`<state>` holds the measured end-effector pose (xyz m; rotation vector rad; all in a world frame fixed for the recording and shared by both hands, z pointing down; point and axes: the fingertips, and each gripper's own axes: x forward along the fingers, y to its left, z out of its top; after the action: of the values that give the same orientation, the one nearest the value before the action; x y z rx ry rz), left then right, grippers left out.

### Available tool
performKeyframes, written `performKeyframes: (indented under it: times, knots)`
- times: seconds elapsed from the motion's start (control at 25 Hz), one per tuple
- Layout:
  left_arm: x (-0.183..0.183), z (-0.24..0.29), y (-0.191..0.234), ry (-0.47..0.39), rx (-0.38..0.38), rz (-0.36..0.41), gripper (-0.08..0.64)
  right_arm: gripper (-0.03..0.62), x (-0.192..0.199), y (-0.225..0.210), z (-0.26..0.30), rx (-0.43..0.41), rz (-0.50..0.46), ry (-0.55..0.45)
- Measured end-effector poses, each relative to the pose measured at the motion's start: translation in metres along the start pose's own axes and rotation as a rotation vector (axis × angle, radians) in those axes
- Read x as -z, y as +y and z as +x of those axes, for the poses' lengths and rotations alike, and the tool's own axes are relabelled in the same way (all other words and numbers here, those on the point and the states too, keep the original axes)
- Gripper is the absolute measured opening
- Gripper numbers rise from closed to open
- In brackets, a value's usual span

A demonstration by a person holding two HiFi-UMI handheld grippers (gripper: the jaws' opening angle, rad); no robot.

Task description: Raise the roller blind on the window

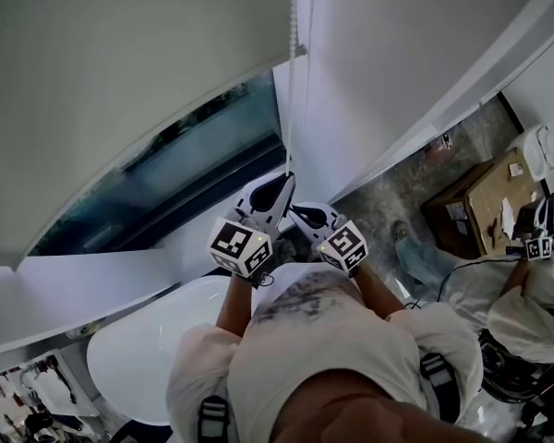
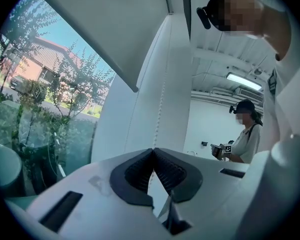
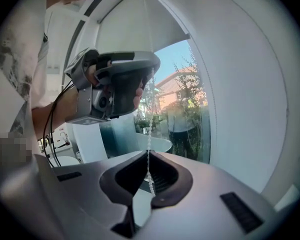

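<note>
White bead chain [image 1: 293, 109] hangs straight down from the roller blind [image 1: 120, 81] (it covers the top part of the window [image 1: 194, 155]) to both grippers; left gripper [image 1: 284, 185] sits just above right gripper [image 1: 297, 212].

Left gripper view: its fingers [image 2: 135, 173] are pressed shut on the bead chain, which runs up from their tips.

Right gripper view: its fingers [image 3: 121, 176] pinch the bead chain too, below the left gripper; the next pull probably goes straight down.

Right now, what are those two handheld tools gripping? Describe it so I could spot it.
Start at the big window with its pale roller blind partly lowered. At the blind's right edge hangs a thin white bead chain. Everything around it is broad and flat; it alone is a string of tiny beads, with the left gripper and right gripper shut on it.
</note>
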<state>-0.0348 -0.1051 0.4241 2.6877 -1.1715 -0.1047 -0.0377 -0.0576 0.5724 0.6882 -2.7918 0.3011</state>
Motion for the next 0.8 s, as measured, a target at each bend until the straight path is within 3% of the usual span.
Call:
performKeyframes:
  times: [0.56,0.8]
  knots:
    - [0.001,-0.003,-0.006,-0.008,0.004,0.008,0.008,0.066,-0.116,-0.003,-0.052,0.063,-0.045,-0.197]
    - [0.001,-0.001,-0.008,-0.01,0.007,0.011,0.008,0.076,-0.176,-0.001,-0.067,0.075,-0.121,-0.251]
